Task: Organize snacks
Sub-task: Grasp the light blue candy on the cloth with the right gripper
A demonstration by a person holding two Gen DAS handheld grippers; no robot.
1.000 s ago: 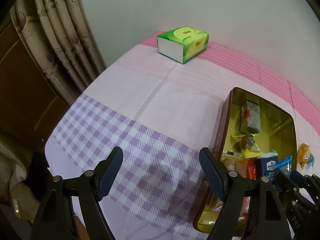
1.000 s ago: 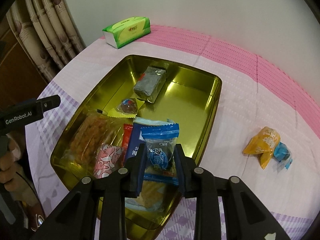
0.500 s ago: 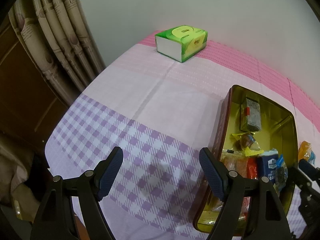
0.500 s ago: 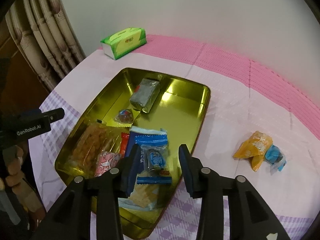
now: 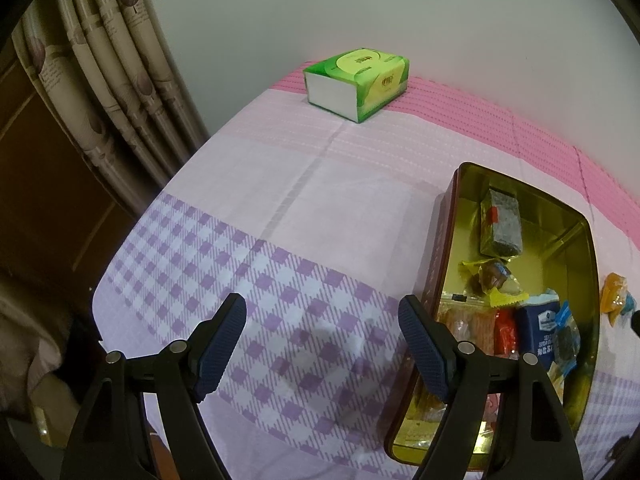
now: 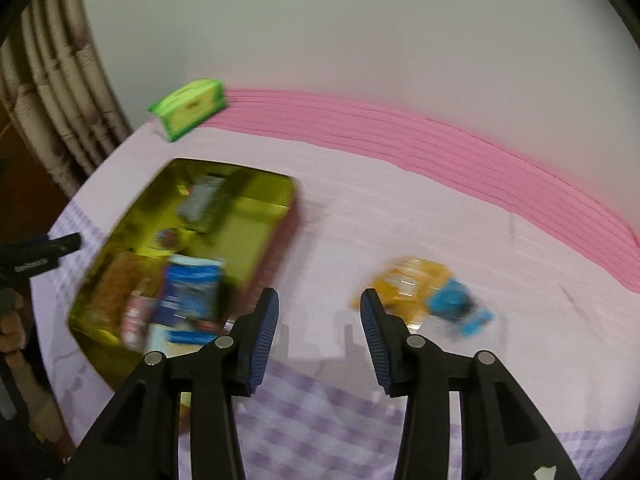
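Two fisheye wrist views cover one table against a plain grey-white wall (image 5: 400, 8). Its tablecloth (image 5: 300, 208) runs in bands: pink stripe along the wall, pale pink in the middle, purple-and-white check nearest the cameras. Patterned beige curtains (image 5: 100, 80) hang at 10 o'clock, with dark wood panelling behind them.

Left gripper (image 5: 322, 344): jaws wide apart, nothing between them, positioned over bare check cloth. The table's left edge falls away at 8 o'clock. Clear cloth extends from the jaws toward 12 o'clock up to a green tissue pack (image 5: 358, 76) near the wall; its print is too small to read.

A gold tin box (image 5: 448, 216) sits at 3 o'clock in the left view, just beside the left gripper's right finger. It holds the sorted snacks: a dark grey packet (image 5: 502, 224) at the far end, a yellow-wrapped sweet (image 5: 492, 280), a navy soda-cracker packet (image 5: 538, 328) with partly legible "SODA" lettering, and red and orange packets.

Right gripper (image 6: 319, 320): jaws opening, nothing between them, over bare pale pink cloth. This view is motion-blurred. The tin lies at 9 o'clock. An orange snack packet (image 6: 404, 280) and a blue-wrapped snack (image 6: 458, 304), touching each other, lie on the cloth at 2 o'clock, just beyond the right finger. A hand (image 6: 10, 320) shows at the far left edge.
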